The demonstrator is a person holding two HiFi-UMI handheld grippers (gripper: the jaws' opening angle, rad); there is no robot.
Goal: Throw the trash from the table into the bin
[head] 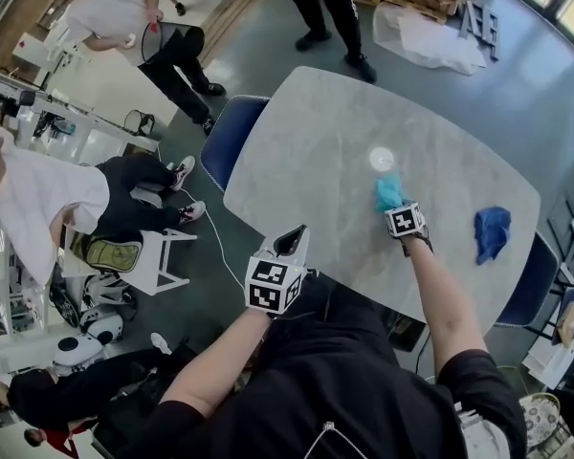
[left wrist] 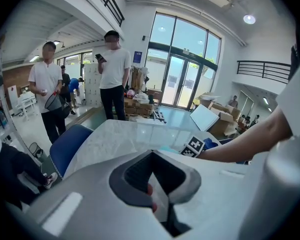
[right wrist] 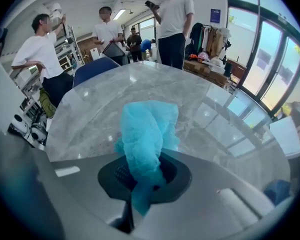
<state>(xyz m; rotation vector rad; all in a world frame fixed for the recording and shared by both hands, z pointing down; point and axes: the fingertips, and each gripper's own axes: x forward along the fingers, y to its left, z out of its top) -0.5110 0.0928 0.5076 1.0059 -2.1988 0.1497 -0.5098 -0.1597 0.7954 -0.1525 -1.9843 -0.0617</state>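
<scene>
Turquoise crumpled tissue [right wrist: 147,134] sits pinched in the right gripper [right wrist: 142,176] over the middle of the grey marble table [head: 316,151]. The left gripper [head: 292,244], jaws together, hovers at the near edge.

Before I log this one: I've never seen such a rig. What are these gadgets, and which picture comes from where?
No robot: a person holds a two-jaw gripper in each hand. The head view looks down from their head; each gripper view rides on one gripper, looking along its jaws. The right gripper is shut on a crumpled turquoise wad over the grey table. The left gripper, at the table's near edge, seems to pinch a pale scrap. A blue cloth lies on the table, further right.
</scene>
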